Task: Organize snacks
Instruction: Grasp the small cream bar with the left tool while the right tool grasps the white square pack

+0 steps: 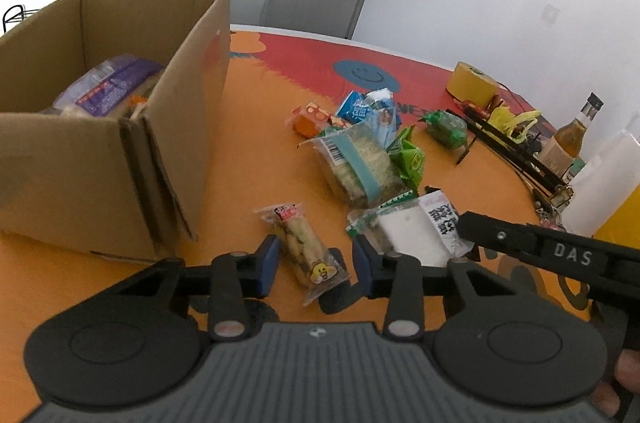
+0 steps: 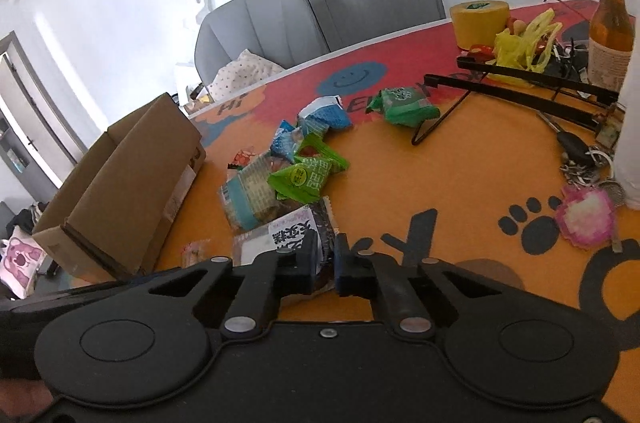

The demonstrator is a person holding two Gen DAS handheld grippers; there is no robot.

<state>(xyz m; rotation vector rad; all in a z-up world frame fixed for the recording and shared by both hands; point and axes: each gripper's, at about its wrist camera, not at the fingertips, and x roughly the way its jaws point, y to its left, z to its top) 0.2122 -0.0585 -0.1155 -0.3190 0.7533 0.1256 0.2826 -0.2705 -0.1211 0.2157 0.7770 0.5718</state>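
1. The left gripper (image 1: pixel 314 265) has its fingers part-open around a long biscuit packet (image 1: pixel 306 249) lying on the orange worktop (image 1: pixel 248 143), pads not pressing.
2. The right gripper (image 2: pixel 323 269) is clamped on the white rice-cake packet (image 2: pixel 280 239).
3. The cardboard box (image 1: pixel 120 151) stands left of the snack pile (image 1: pixel 360 151).

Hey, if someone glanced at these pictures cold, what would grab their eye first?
Probably the open cardboard box on the left of the orange table, with a purple-labelled pack inside. Next, the heap of snack packets mid-table. The left gripper straddles a long biscuit packet, and the right gripper pinches a white-labelled pack.
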